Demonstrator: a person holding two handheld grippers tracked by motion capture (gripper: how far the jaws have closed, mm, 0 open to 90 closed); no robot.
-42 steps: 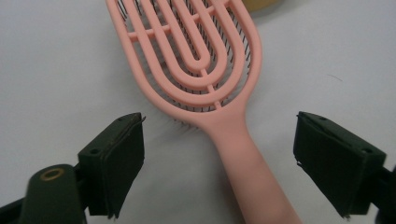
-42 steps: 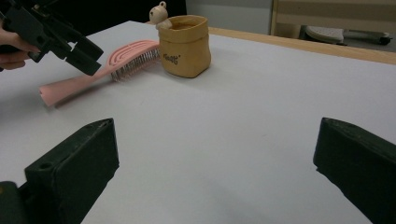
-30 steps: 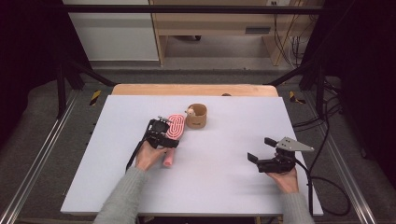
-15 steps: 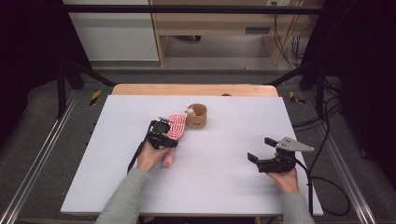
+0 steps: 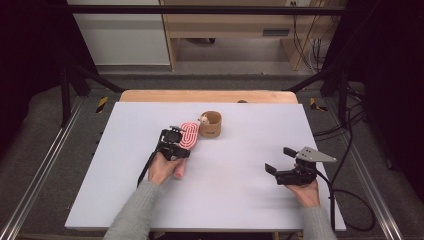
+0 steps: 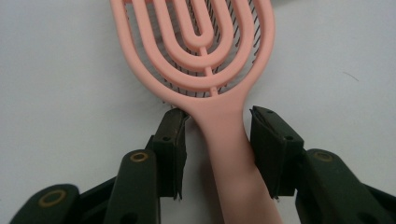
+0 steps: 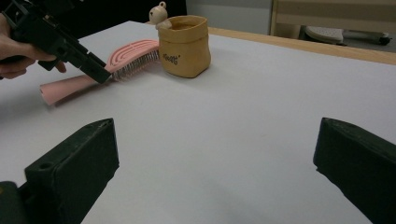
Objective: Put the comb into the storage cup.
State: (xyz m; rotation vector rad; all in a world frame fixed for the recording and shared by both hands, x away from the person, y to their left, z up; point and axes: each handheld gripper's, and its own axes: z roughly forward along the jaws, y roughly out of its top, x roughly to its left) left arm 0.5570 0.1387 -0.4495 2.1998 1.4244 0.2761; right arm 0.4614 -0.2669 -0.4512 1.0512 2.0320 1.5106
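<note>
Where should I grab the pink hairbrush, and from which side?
Grip the hairbrush at the neck, where the handle meets the head, probably from above with a jaw on each side. It lies flat, bristles down, and the neck is narrow enough to fit between the jaws. The left gripper already straddles that spot, jaws not yet touching it.

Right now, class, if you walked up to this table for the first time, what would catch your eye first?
The pink hairbrush lying on the white table, left of centre, stands out most, with the left claw open astride its handle. Just beyond it stands a small tan pouch with a little bear charm at its rim. The right claw hovers open over bare table near the right edge.
</note>
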